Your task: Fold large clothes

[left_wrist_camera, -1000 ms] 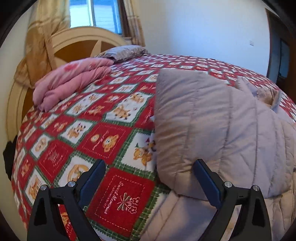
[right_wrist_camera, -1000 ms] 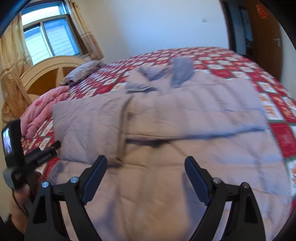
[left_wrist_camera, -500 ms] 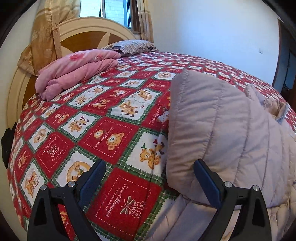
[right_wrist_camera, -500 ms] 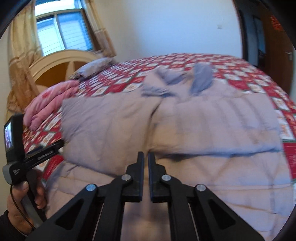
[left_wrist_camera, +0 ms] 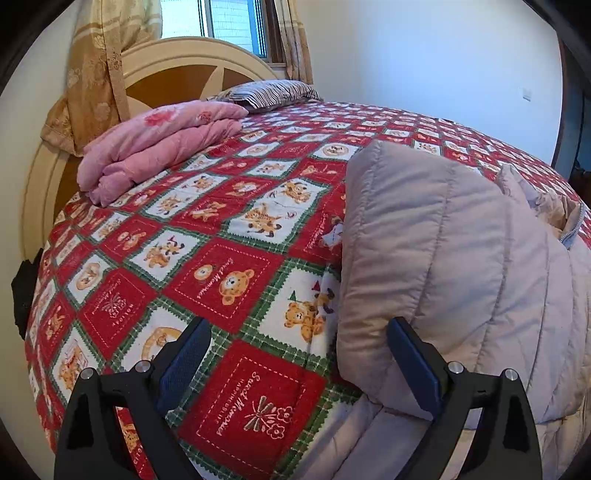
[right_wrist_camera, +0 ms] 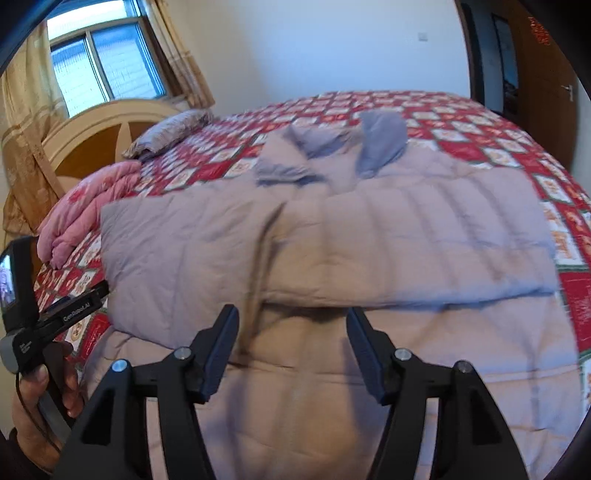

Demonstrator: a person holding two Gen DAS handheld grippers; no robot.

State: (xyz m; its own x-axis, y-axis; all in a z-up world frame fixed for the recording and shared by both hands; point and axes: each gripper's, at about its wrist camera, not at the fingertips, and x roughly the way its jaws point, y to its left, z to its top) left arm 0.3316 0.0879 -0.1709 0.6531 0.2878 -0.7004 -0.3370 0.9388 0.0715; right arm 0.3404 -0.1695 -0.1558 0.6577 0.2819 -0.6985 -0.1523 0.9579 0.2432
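Across the bed (left_wrist_camera: 236, 258) lies the quilted coat (right_wrist_camera: 332, 240), sleeves folded inward. Tilted downward above its hem, the right tool (right_wrist_camera: 291, 354) is opening, nothing between its fingers. Left tool (left_wrist_camera: 295, 358) gapes wide, empty, at the coat's folded edge.

A: What stands at eleven o'clock?
B: A cream arched headboard (left_wrist_camera: 192, 55), a window (left_wrist_camera: 221, 22) above it giving daylight, gold curtains (left_wrist_camera: 96, 66) beside.
A: And at two?
B: A plain pale wall (left_wrist_camera: 424, 62), then a dark wooden door (right_wrist_camera: 546, 74).
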